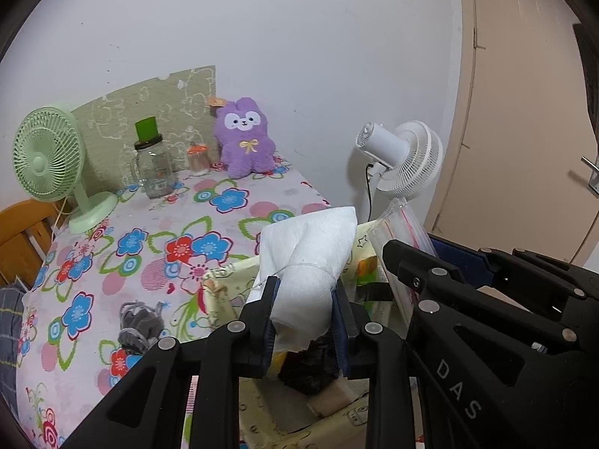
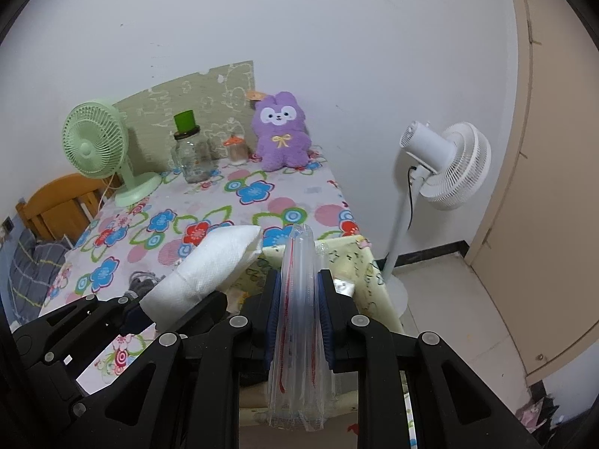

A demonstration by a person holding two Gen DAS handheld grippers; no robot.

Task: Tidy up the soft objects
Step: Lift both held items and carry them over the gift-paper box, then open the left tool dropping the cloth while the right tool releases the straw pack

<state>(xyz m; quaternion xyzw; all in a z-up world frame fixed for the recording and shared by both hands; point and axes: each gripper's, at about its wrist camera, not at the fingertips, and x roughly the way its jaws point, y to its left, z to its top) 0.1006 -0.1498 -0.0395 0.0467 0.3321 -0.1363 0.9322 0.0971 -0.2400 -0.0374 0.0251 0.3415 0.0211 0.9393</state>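
My left gripper (image 1: 304,312) is shut on a rolled white cloth (image 1: 307,258), which sticks up and forward over a pale yellow printed fabric box (image 1: 221,284). The same cloth (image 2: 209,269) shows at the left of the right wrist view. My right gripper (image 2: 298,314) is shut on a stack of clear zip bags with red lines (image 2: 297,321), held upright over the box (image 2: 352,258). In the left wrist view those bags (image 1: 402,224) rise beside the right gripper's black body. A grey knitted item (image 1: 139,325) lies on the flowered tablecloth (image 1: 157,224). A purple plush toy (image 1: 245,138) sits at the table's far end.
On the table stand a green desk fan (image 1: 48,161), a glass jar with a green cap (image 1: 152,164) and a small orange-topped bottle (image 1: 197,159). A white standing fan (image 2: 445,164) is right of the table, by a beige door (image 2: 554,187). A wooden chair (image 2: 56,205) is at left.
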